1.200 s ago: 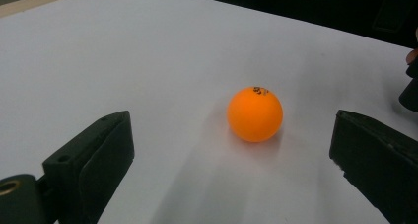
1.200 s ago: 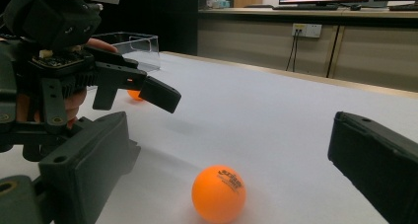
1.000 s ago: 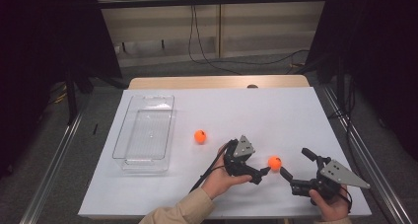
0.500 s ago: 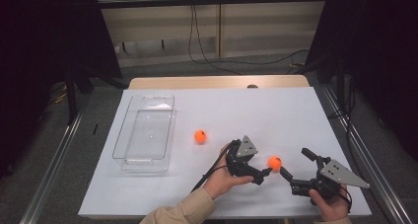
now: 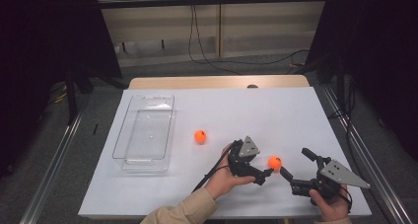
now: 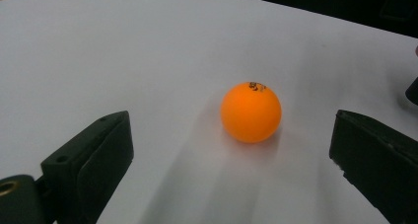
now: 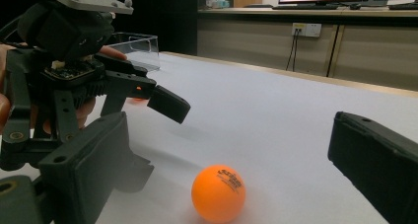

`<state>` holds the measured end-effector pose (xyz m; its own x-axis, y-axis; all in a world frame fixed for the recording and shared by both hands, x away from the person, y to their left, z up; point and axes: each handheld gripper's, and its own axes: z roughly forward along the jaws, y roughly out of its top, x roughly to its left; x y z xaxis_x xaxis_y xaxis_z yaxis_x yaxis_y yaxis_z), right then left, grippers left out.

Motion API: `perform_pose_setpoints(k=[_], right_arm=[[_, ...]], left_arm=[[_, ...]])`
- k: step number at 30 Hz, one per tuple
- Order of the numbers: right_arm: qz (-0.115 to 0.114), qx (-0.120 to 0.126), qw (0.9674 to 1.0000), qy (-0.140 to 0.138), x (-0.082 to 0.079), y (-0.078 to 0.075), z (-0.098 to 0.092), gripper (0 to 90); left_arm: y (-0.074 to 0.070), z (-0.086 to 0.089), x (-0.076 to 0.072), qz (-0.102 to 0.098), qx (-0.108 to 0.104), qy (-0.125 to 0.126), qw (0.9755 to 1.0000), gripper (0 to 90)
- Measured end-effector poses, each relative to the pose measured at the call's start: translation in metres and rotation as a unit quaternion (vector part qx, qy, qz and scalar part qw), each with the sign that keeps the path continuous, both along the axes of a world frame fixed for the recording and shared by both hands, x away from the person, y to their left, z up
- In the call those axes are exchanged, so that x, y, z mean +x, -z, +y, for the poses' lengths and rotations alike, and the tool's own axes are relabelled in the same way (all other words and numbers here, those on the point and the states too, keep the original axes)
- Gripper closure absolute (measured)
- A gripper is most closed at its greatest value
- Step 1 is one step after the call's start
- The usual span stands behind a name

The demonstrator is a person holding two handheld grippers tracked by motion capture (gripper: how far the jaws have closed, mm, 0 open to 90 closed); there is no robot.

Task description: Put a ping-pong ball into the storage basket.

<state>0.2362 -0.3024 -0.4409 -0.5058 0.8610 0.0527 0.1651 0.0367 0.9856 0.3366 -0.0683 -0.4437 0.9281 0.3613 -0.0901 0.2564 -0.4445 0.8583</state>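
An orange ball (image 5: 274,162) lies on the white table near the front, between my two grippers. My left gripper (image 5: 265,168) points right at it, open, with a jaw on either side of the ball (image 6: 251,112) and not touching it. From the right, my right gripper (image 5: 295,164) faces the same ball (image 7: 218,193), open, with the ball just ahead of its jaws. A second orange ball (image 5: 200,136) rests farther left, apart from both grippers.
A clear plastic tray (image 5: 144,130) stands with nothing in it at the table's left side. In the right gripper view the left gripper (image 7: 98,71) and its hand sit close at the left, with the tray (image 7: 135,44) behind. The table's front edge is near both hands.
My left gripper has crept slightly right, closer around the near ball. The right gripper and both balls have stayed put.
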Motion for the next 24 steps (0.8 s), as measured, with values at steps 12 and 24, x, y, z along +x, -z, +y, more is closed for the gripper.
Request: perform_pose_setpoints(k=[12, 24], right_arm=[[0.001, 0.0, 1.0, 0.0, 0.0, 0.0, 0.0, 2.1], [0.0, 0.001, 1.0, 0.001, 0.0, 0.0, 0.0, 2.2]], left_arm=[[0.002, -0.004, 0.001, 0.008, 0.004, -0.002, 1.0, 3.6], [0.003, -0.011, 0.001, 0.008, 0.006, -0.001, 0.9999, 5.5]])
